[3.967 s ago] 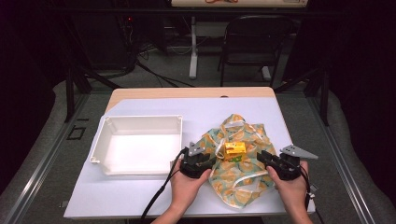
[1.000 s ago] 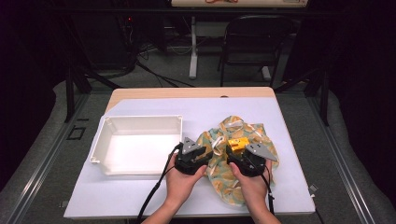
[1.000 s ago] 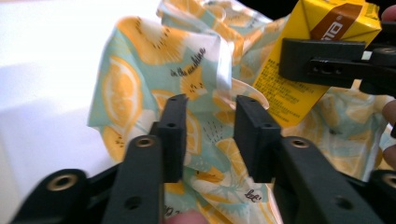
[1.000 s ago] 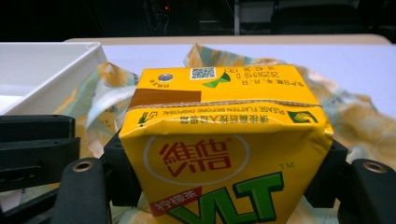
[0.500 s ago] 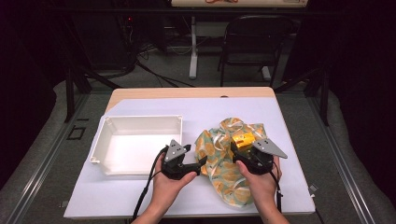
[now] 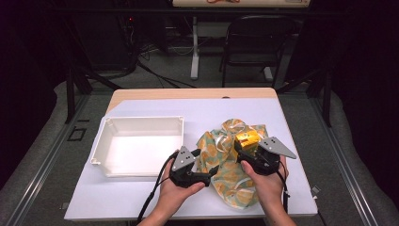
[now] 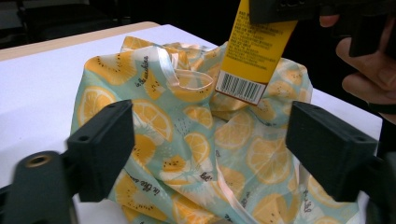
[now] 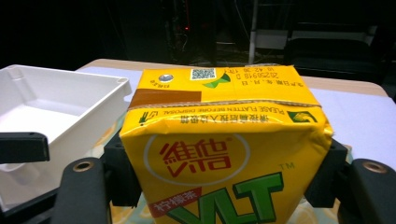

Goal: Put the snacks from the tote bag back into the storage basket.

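A yellow drink carton [image 8: 224,154] with red and green lettering sits clamped between the jaws of my right gripper [image 8: 224,186]. In the high view the right gripper [image 6: 244,151] holds the carton [image 6: 247,138] a little above a crumpled cloth bag [image 6: 230,176] with an orange-slice print. My left gripper [image 6: 211,172] is at the bag's left edge, pointing right. Its jaws have just been opening and now stand wide. In the left gripper view the bag [image 7: 196,135] lies beyond the left gripper [image 7: 210,149], with no pad pressing on it. The carton [image 7: 257,56] hangs at the top.
A white plastic tray [image 6: 141,118] stands on the left part of the white table; its corner [image 8: 60,88] shows left of the carton. A folding chair [image 6: 261,42] and cables are on the floor beyond the far edge.
The left gripper has let go of the bag and drawn back to the left. The right gripper has risen with the carton, lifting it out of the bag's folds.
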`<control>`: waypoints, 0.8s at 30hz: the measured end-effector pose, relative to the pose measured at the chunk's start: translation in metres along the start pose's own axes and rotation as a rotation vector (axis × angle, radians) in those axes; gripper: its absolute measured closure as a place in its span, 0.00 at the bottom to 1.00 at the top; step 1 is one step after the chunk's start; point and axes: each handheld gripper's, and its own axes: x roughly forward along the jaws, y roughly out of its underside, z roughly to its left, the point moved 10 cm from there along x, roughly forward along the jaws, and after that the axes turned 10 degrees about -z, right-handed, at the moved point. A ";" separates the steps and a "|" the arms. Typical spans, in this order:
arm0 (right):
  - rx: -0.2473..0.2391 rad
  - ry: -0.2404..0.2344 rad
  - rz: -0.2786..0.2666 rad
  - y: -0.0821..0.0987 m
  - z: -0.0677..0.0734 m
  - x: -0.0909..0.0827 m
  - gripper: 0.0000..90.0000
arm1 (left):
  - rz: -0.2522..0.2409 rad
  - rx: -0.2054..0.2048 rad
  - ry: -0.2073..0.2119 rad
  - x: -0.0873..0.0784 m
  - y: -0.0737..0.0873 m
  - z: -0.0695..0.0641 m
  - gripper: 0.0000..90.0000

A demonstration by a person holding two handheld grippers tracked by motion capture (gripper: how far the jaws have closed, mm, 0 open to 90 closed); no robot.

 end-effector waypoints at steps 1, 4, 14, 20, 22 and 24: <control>0.000 -0.005 -0.001 -0.001 0.002 -0.001 0.33 | 0.002 -0.005 0.013 0.000 0.000 -0.001 0.16; 0.006 -0.021 -0.007 -0.003 0.008 -0.003 0.33 | 0.001 -0.004 0.014 -0.001 0.000 -0.004 0.14; 0.007 -0.079 -0.014 -0.009 0.030 -0.011 0.33 | 0.015 0.060 0.035 -0.001 0.002 -0.017 0.12; 0.011 -0.116 -0.004 -0.008 0.045 -0.015 0.33 | 0.014 0.068 0.058 0.001 0.004 -0.026 0.15; 0.009 -0.123 -0.002 -0.007 0.048 -0.016 0.33 | 0.007 0.060 0.052 0.002 0.004 -0.026 0.17; 0.015 -0.126 0.002 -0.007 0.052 -0.017 0.33 | 0.011 0.057 0.053 0.002 0.005 -0.027 0.17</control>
